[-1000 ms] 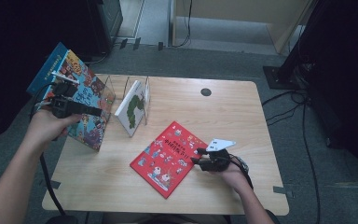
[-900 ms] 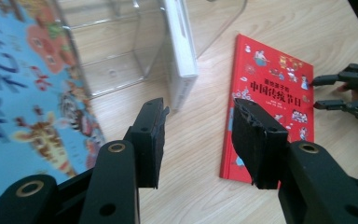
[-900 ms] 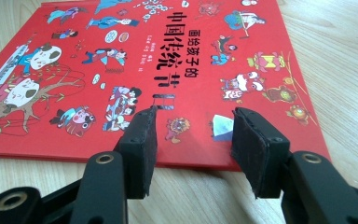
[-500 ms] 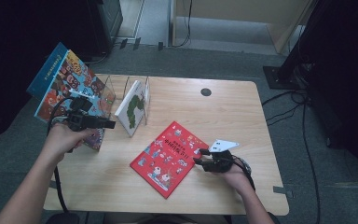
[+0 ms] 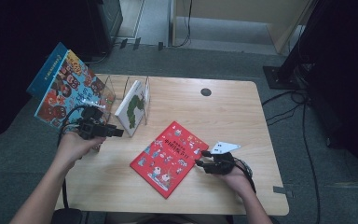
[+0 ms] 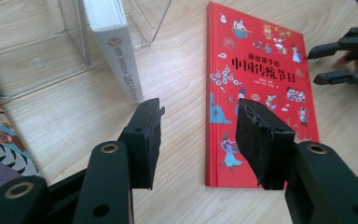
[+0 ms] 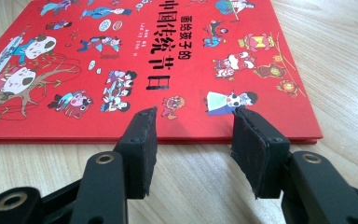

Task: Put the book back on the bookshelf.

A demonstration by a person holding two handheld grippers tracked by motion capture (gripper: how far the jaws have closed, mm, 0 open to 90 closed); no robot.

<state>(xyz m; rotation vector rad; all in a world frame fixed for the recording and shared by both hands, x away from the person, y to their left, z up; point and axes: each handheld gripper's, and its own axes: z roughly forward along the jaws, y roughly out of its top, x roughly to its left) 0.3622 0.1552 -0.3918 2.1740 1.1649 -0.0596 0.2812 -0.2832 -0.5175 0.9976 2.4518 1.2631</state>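
A red picture book (image 5: 170,151) lies flat on the wooden table (image 5: 247,121). My right gripper (image 5: 200,158) rests low on the table at its right edge, open, with the book's edge (image 7: 144,56) just beyond the tips of the right gripper (image 7: 193,135). My left gripper (image 5: 116,132) hovers over the table's left part, in front of a clear rack (image 5: 117,86). The jaws of the left gripper (image 6: 196,135) have just been opening; nothing is between them. A white book (image 5: 133,105) stands tilted in the rack. A colourful book (image 5: 67,91) leans at the rack's left end.
The left gripper view shows the white book's spine (image 6: 121,60), the rack's clear base (image 6: 32,65), the red book (image 6: 256,93) and the right gripper (image 6: 345,60) beyond. A black grommet (image 5: 206,92) sits in the tabletop at the back. Cables run over the floor at the right.
My left hand has come down and to the right, away from the colourful book, toward the table in front of the rack. The right gripper and red book have stayed put.
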